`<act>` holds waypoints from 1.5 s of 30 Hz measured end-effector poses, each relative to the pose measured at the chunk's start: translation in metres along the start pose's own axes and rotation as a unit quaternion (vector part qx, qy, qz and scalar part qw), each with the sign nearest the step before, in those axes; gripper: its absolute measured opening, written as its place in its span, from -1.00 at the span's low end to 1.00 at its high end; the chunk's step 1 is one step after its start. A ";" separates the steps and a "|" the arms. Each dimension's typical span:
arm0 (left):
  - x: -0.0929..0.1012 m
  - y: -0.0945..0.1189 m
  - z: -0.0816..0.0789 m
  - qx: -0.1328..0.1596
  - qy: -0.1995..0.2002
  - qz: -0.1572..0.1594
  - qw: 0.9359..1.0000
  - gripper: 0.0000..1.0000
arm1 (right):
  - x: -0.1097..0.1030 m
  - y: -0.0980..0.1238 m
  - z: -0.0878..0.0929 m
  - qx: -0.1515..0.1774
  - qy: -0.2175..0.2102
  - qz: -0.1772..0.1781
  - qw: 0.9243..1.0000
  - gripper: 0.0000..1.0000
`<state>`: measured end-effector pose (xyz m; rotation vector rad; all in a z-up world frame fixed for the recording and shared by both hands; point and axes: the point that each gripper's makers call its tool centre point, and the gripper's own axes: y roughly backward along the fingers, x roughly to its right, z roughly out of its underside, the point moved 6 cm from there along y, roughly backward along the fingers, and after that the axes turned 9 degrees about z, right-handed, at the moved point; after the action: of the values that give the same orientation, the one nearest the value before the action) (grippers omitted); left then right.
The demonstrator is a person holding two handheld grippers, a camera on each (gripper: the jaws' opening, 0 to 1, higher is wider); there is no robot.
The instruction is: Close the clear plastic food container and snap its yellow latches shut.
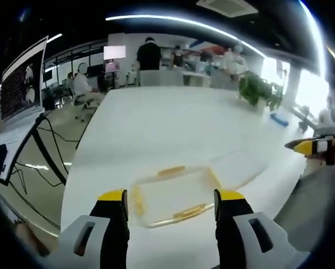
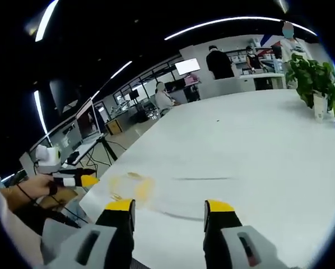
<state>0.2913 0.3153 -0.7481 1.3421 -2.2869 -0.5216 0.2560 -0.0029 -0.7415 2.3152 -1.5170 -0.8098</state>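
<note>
I hold my left gripper [image 1: 170,204], jaws spread, squarely over the clear container [image 1: 176,196] to reach its 2 yellow latches [image 1: 190,212], while my right gripper [image 2: 170,216], also spread, waits alongside on the white table [image 2: 257,145].

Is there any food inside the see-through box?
No food shows. Through the clear plastic container you see just the white table underneath. Yellow latches sit along its edges. The left claw tips cover its two near corners, so those spots stay hidden.

Both views look down the white table [image 1: 173,123] toward the office.
</note>
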 end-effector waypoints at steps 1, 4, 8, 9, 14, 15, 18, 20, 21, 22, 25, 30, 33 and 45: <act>-0.001 -0.001 0.000 -0.001 0.001 0.000 1.000 0.21 | -0.002 -0.002 0.000 -0.001 0.000 -0.002 1.000 -0.05; -0.003 -0.001 -0.001 0.002 0.002 -0.001 1.000 0.21 | -0.007 -0.007 -0.001 0.000 0.005 -0.008 1.000 -0.06; -0.011 -0.003 -0.002 0.000 0.003 -0.006 1.000 0.21 | -0.013 -0.017 -0.006 0.008 -0.012 -0.019 1.000 -0.07; -0.014 -0.003 -0.003 0.000 0.004 -0.008 1.000 0.21 | -0.016 -0.020 -0.008 0.010 -0.011 -0.024 1.000 -0.07; -0.018 -0.003 -0.005 0.003 0.004 -0.012 1.000 0.20 | -0.029 -0.029 -0.018 0.018 -0.005 -0.046 0.999 -0.08; -0.019 -0.003 -0.006 0.003 0.004 -0.013 1.000 0.20 | -0.031 -0.030 -0.020 0.019 -0.002 -0.048 0.999 -0.08; -0.021 -0.005 -0.005 0.000 0.004 -0.014 1.000 0.20 | -0.041 -0.037 -0.025 0.023 0.015 -0.058 0.998 -0.09; -0.021 -0.006 -0.004 -0.002 0.004 -0.018 1.000 0.21 | -0.046 -0.041 -0.026 0.023 0.019 -0.064 0.998 -0.10; -0.022 -0.006 -0.003 -0.003 0.003 -0.019 1.000 0.21 | -0.050 -0.045 -0.026 0.019 0.023 -0.065 0.997 -0.11; -0.022 -0.007 -0.003 -0.004 0.002 -0.020 1.000 0.20 | -0.053 -0.048 -0.025 0.014 0.022 -0.060 0.998 -0.12; -0.023 -0.009 0.000 -0.008 0.003 -0.022 1.000 0.19 | -0.065 -0.058 -0.021 0.006 0.030 -0.061 0.998 -0.13; -0.025 -0.009 -0.001 0.005 0.011 -0.026 1.000 0.16 | -0.083 -0.068 -0.022 0.012 0.050 -0.068 0.996 -0.18; -0.027 -0.008 -0.002 0.011 0.015 -0.027 0.999 0.14 | -0.092 -0.073 -0.023 0.017 0.057 -0.072 0.996 -0.18; -0.040 -0.021 0.017 -0.016 0.024 -0.029 0.999 0.04 | -0.105 -0.104 -0.001 -0.016 0.076 -0.048 0.996 -0.28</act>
<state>0.3138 0.3425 -0.7804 1.3954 -2.1986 -0.5367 0.3038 0.1353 -0.7594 2.3814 -1.3292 -0.6589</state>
